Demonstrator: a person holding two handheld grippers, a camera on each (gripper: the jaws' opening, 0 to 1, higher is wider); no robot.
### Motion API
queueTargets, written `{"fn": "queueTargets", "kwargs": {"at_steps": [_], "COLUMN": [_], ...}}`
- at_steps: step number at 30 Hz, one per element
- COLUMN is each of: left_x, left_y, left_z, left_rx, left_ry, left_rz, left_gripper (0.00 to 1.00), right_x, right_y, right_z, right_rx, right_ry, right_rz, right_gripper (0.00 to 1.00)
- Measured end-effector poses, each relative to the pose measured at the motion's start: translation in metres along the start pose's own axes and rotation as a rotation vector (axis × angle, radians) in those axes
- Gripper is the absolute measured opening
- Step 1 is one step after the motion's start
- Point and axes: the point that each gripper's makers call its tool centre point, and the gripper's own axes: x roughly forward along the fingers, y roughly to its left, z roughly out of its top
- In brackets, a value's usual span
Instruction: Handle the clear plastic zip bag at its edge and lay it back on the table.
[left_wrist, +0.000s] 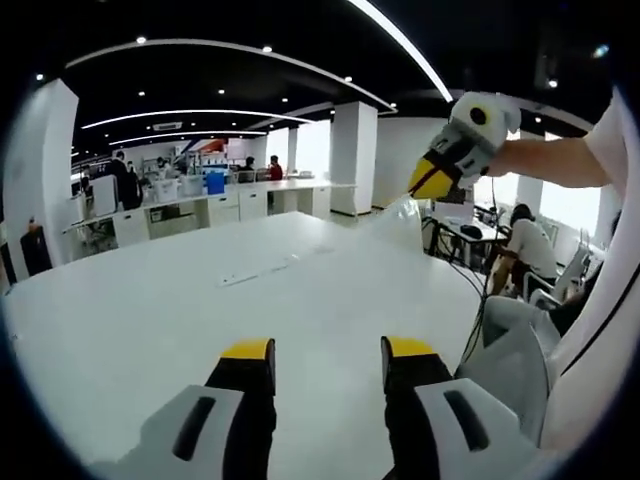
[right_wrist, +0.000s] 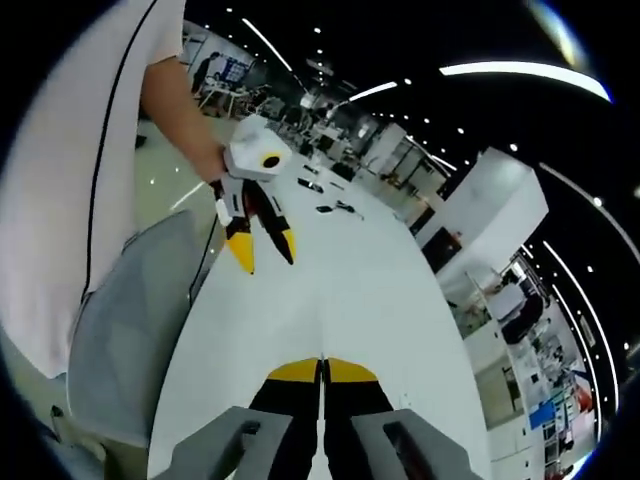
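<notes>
I can read no writing anywhere. My left gripper (left_wrist: 327, 362) hangs released over the white bench (left_wrist: 200, 310), its 2 jaws spread wide with nothing between them. My right gripper (right_wrist: 322, 372) is clenched on the top edge of the clear plastic zip bag (left_wrist: 402, 222), which hangs lifted above the bench's far right edge.
</notes>
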Motion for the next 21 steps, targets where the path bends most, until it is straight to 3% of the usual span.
{"fn": "queueTargets", "kwargs": {"at_steps": [9, 15, 21], "left_x": [-0.002, -0.004, -0.003], "left_y": [0.007, 0.007, 0.003], "left_z": [0.021, 0.034, 0.040], "left_rx": [-0.010, -0.011, 0.046], "left_ry": [-0.048, -0.085, -0.090], "left_rz": [0.007, -0.002, -0.046], "left_gripper": [0.36, 0.35, 0.33], "right_x": [-0.010, -0.015, -0.020], "right_y": [0.002, 0.001, 0.002], "right_z": [0.023, 0.027, 0.034], "right_rx": [-0.028, -0.032, -0.027], "right_ry": [-0.045, -0.061, -0.079], "right_rz": [0.027, 0.043, 0.059], "right_gripper": [0.00, 0.00, 0.00]}}
